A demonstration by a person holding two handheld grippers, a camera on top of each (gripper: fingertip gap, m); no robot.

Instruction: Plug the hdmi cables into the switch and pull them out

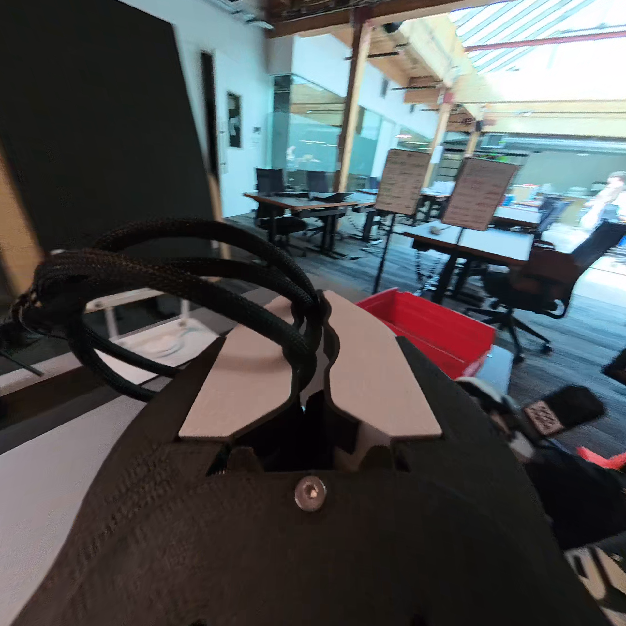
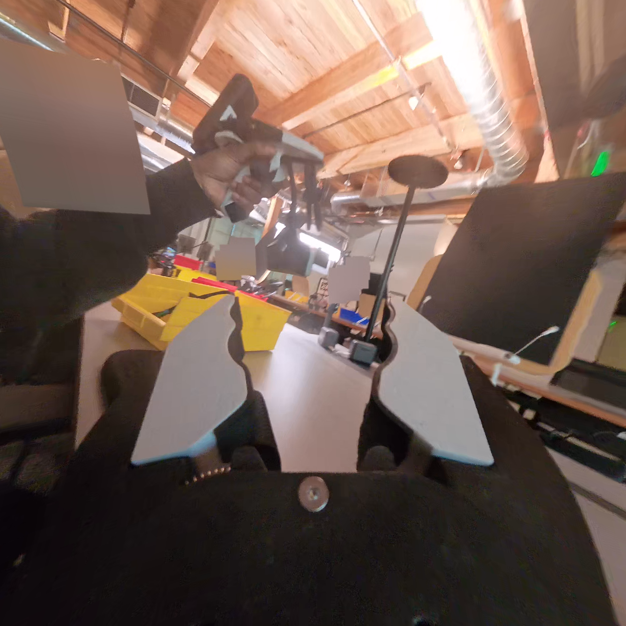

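Left gripper (image 1: 320,305) is clenched on a bundled black braided hdmi cable (image 1: 176,277), the coils pinched between the two grey fingers (image 1: 250,369) near their tips; the loops fan out up and to the left, gathered at a tied knot at far left, hanging in the air above the white table (image 1: 40,491). Red bin (image 1: 437,332) sits just past the fingertips on the right, looks empty from this angle. Dark panel (image 1: 95,128) fills the upper left, office desks and chairs blurred behind. In the right wrist view the same left gripper (image 2: 306,206) shows farther off, raised high, gripped by the person's hand (image 2: 227,172) in a dark sleeve; cable strands dangle from it toward a dark object below that is too blurred to name. Right gripper (image 2: 310,305) is released, jaws spread wide, nothing between the grey fingers (image 2: 203,372), hovering low over the white table (image 2: 305,389). Yellow bins (image 2: 203,311) sit on the table beyond the left finger, one with a dark cable in it. A thin black stand (image 2: 396,250) with a round top rises from a grey clamp base (image 2: 359,350) near the right finger. Black board (image 2: 515,264) leans at right. Switch not identifiable in either view. Both views motion-blurred.
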